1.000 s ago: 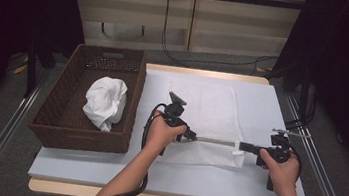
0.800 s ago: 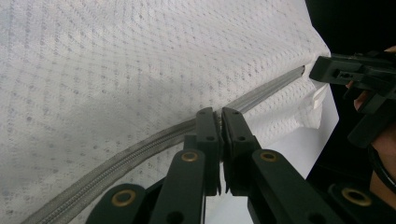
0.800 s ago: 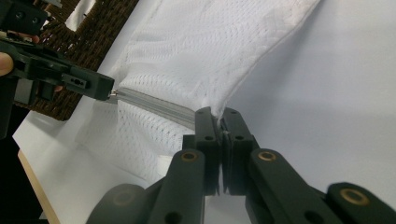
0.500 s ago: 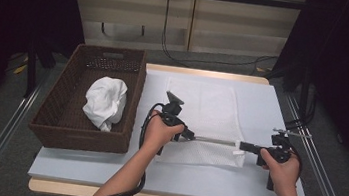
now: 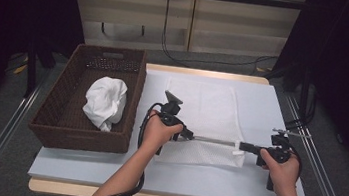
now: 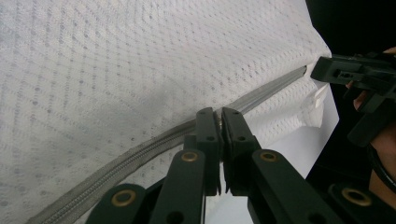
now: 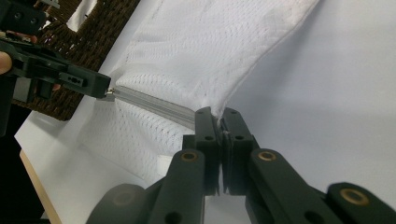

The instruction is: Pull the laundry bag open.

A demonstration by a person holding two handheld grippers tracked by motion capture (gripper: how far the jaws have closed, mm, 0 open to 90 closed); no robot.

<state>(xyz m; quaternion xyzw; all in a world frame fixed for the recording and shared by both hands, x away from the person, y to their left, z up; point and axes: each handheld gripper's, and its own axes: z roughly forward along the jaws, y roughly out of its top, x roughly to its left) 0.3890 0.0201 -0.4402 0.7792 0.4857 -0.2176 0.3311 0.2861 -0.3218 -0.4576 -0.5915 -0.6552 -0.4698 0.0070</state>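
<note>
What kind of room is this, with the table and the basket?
Probably a workshop or lab set up for recording, not a home: a plain white table with metal rails beside it, loose cables on the floor, and dark curtains around.

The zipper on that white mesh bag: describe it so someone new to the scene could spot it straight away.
On the pale table top, right of the dark woven wicker basket, lies a flat white mesh laundry bag. Near its front end a straight grey zipper runs crosswise, stretched between the left tool and the right tool. It is the one grey line on white cloth.
</note>
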